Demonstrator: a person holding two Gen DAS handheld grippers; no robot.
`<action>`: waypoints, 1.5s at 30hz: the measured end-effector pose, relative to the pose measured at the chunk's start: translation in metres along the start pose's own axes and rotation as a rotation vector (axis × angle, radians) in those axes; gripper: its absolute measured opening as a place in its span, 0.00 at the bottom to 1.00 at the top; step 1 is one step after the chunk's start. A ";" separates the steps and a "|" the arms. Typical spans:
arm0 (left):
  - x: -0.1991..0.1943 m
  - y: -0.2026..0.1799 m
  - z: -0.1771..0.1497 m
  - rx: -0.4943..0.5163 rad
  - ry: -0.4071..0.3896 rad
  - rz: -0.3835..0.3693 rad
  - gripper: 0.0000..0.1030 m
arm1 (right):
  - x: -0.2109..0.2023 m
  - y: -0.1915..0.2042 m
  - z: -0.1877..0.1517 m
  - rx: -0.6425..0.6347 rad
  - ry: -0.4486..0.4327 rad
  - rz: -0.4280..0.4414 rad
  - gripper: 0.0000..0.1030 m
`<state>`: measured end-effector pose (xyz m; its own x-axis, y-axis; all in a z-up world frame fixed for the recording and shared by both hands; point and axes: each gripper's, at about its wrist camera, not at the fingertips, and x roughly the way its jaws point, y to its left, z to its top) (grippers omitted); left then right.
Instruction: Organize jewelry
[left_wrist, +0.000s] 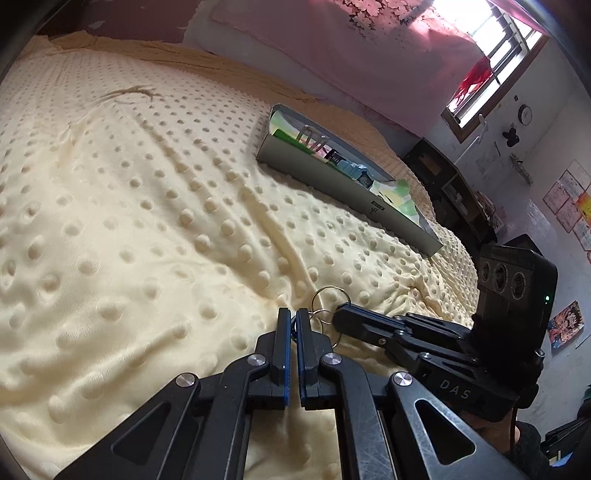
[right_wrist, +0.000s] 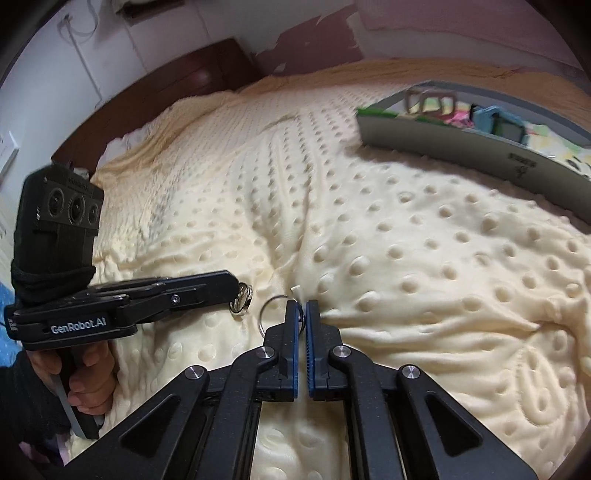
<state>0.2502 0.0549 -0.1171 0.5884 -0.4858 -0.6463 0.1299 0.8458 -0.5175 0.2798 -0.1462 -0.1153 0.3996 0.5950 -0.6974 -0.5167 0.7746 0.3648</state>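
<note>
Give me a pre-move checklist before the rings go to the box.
1. Left gripper shut on the ring cluster: ok.
2. Right gripper shut on the large ring: ok.
3. Whether the large ring is linked to the cluster: cannot tell.
4. Grey box open, standing apart on the blanket: ok.
5. Free space in the box: cannot tell, items already inside.

Both grippers are black metal with blue pads and round silver screws. The left gripper (right_wrist: 242, 293) says "GenRobot.AI" in white, and the right gripper (left_wrist: 338, 314) says "DAS". Each carries a black box with three round lenses. The person wears black sleeves.
</note>
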 end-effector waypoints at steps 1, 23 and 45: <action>0.001 -0.003 0.004 0.007 -0.006 0.001 0.03 | -0.004 -0.003 0.000 0.013 -0.018 -0.002 0.04; 0.082 -0.096 0.123 0.141 -0.120 -0.057 0.03 | -0.097 -0.120 0.070 0.156 -0.391 -0.215 0.01; 0.117 -0.109 0.088 0.176 -0.029 -0.029 0.03 | -0.071 -0.154 0.032 0.225 -0.194 -0.283 0.11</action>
<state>0.3750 -0.0754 -0.0872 0.6047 -0.5062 -0.6149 0.2833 0.8583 -0.4280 0.3555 -0.3010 -0.1029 0.6488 0.3640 -0.6682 -0.1953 0.9284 0.3161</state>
